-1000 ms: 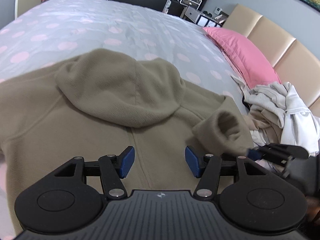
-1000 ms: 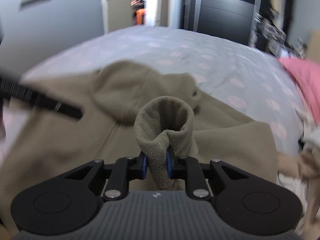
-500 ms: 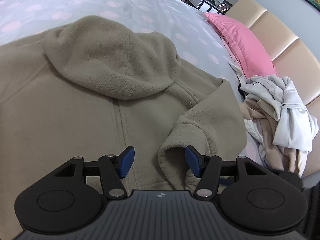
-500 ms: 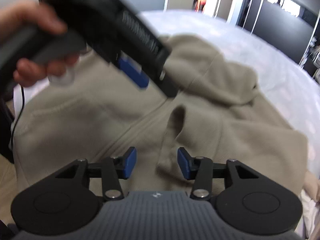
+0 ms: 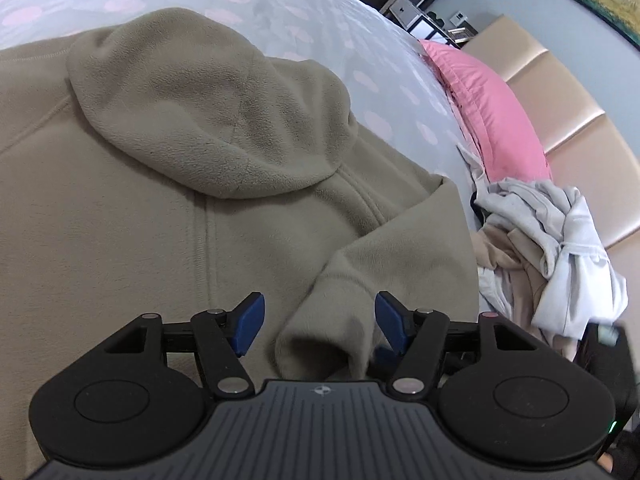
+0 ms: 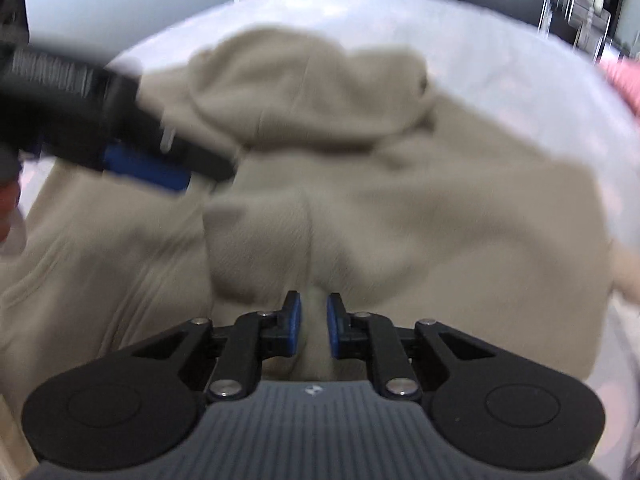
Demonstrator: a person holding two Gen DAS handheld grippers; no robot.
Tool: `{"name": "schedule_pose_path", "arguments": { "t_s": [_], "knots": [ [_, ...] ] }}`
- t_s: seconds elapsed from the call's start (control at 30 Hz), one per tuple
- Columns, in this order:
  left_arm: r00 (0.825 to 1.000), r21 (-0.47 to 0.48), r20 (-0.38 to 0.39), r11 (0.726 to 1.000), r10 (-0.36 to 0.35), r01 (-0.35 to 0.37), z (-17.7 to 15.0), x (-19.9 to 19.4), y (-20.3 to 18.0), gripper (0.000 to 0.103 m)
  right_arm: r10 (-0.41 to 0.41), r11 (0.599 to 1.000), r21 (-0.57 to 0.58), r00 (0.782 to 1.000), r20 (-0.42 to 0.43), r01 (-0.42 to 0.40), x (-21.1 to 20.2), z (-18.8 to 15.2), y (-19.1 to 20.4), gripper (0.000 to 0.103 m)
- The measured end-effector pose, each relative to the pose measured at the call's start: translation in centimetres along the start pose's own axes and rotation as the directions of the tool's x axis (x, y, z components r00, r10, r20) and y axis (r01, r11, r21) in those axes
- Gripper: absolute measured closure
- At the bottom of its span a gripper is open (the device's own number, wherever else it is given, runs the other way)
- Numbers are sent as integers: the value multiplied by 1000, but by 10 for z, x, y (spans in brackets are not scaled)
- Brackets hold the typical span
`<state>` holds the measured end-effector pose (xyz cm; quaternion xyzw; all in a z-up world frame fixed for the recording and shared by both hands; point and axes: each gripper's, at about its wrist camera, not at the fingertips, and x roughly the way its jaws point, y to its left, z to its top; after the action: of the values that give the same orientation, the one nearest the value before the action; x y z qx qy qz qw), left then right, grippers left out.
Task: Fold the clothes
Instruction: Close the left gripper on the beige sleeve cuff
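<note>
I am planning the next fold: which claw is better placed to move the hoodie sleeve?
Probably right: the right claw pinches the hoodie; the left claw stands open around the cuff.

Legible markings: none.
I can read no text, label, brand or number in either wrist view; the small emblem on each claw (image 5: 316, 322) body is too small to identify.

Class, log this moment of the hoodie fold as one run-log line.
stage: sleeve fold | left hand-held gripper: open around cuff | right hand-held gripper: shut on hoodie fold | bed
</note>
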<state>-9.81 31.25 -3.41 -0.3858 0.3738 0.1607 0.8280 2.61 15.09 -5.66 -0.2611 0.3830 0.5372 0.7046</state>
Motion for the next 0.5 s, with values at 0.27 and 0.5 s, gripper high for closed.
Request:
{"name": "schedule_pose_path", "arguments": {
  "t_s": [0.27, 0.5],
  "knots": [
    [996, 17, -85, 1000, 13, -12, -6, 37, -6, 44, 36, 999, 17, 999, -12, -36, -4, -13, 2, 85],
    [989, 70, -123, 995, 76, -68, -15, 50, -7, 58, 61, 998, 19, 997, -47, -60, -11, -21, -1, 84]
  ]
}}
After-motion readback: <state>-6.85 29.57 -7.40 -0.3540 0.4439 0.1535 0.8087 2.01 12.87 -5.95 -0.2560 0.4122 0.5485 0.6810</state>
